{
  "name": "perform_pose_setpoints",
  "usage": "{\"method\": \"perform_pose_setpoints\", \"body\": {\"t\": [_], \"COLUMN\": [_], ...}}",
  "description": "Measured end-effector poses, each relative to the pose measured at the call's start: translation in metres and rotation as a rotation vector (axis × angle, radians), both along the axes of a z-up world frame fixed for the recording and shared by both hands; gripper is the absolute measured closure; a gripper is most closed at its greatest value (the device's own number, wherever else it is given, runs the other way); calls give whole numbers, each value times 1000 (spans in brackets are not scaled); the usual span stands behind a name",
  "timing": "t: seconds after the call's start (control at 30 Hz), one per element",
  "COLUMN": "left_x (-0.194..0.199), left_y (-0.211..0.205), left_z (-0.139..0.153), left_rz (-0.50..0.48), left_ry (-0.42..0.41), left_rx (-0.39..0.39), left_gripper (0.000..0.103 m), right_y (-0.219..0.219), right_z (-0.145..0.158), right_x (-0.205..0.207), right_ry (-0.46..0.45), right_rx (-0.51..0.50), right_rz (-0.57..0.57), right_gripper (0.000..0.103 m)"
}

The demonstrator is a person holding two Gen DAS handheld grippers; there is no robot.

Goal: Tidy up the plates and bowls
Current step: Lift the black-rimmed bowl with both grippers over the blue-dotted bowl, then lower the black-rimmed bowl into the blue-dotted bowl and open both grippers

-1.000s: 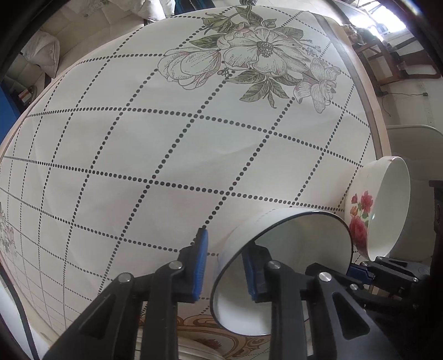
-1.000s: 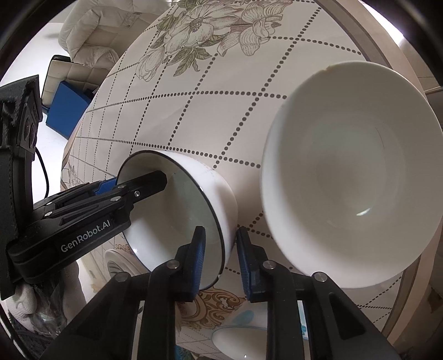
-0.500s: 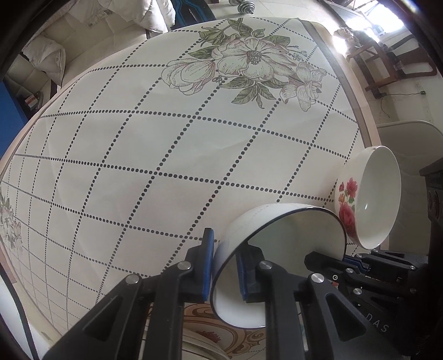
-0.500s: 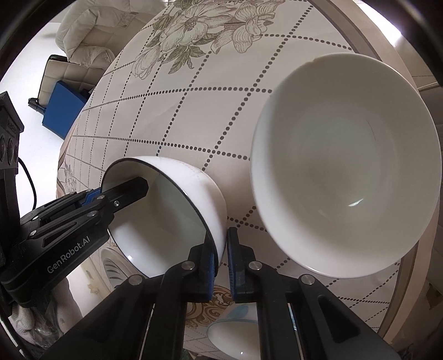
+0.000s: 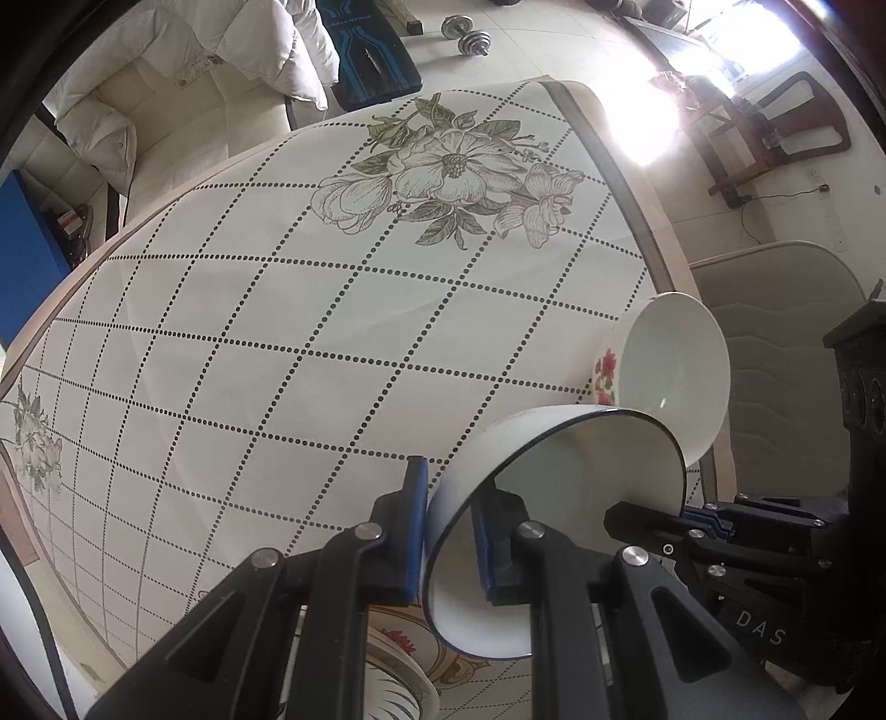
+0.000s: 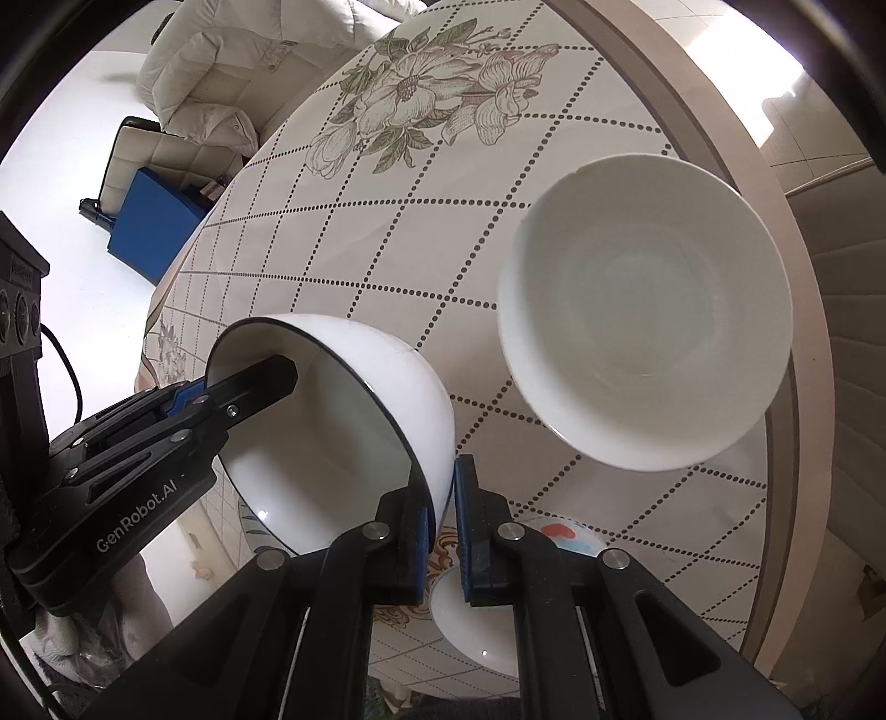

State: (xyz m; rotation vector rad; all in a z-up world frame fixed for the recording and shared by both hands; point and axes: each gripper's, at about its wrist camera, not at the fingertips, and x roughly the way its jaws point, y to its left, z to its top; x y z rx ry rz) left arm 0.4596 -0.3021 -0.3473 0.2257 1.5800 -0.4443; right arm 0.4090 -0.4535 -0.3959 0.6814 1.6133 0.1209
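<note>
Bowls are being gathered over a round table [image 5: 310,332] under a dotted, flower-printed cloth, and the black-rimmed bowl [image 6: 332,437] is being carried in the air by both tools at once. Nearest the lens, the right gripper [image 6: 442,520] is pinching that bowl's wall between its blue pads, one pad inside and one outside, jaws drawn nearly together on the thin china; across the rim, the left gripper [image 5: 448,534] is clamping the opposite edge the same way. The bowl is hanging tilted, mouth turned toward the person, well clear of the cloth. Just below the right gripper a small white dish [image 6: 476,615] with a red mark is sitting near the table's front edge, and from the left wrist a patterned plate [image 5: 393,664] is showing at the bottom, partly hidden by the fingers. Farther out, toward the right-hand edge, a larger white bowl [image 6: 642,354] with red roses on its outer wall is waiting upright, apparently the place for nesting. To do this step well, both hands should probably be moving as one, keeping the rim level so neither pinch twists, then centring the carried bowl above the rose bowl before lowering. Glazed china is likely slippery under a narrow grip, so a slow descent seems wise, with one gripper letting go only once the base is seated. Beyond the table, a cream sofa [image 5: 183,94] and dumbbells [image 5: 470,36] are lying on the tiled floor.
</note>
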Motion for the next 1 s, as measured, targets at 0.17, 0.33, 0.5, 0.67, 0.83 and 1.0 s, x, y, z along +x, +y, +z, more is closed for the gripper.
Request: {"method": "perform_pose_setpoints", "body": {"t": [0.17, 0.33, 0.5, 0.67, 0.83, 1.0], "left_x": [-24, -51, -80, -105, -117, -122], "left_y": [-4, -19, -29, -35, -38, -43], "left_z": [21, 27, 18, 3, -10, -21], "left_rz": [-25, -60, -88, -115, -122, -130], "left_ry": [-5, -1, 29, 55, 78, 80], "left_rx": [-23, -36, -33, -18, 8, 54], "left_gripper": [90, 90, 90, 90, 90, 90], "right_y": [-14, -27, -36, -39, -41, -38], "right_z": [24, 36, 33, 20, 3, -6], "right_x": [-25, -65, -102, -124, -136, -140], "right_ry": [-13, -3, 23, 57, 91, 107], "right_rx": [-5, -6, -12, -20, -9, -19], "right_rz": [-7, -16, -21, -19, -30, -16], "right_gripper": [94, 94, 94, 94, 94, 94]}}
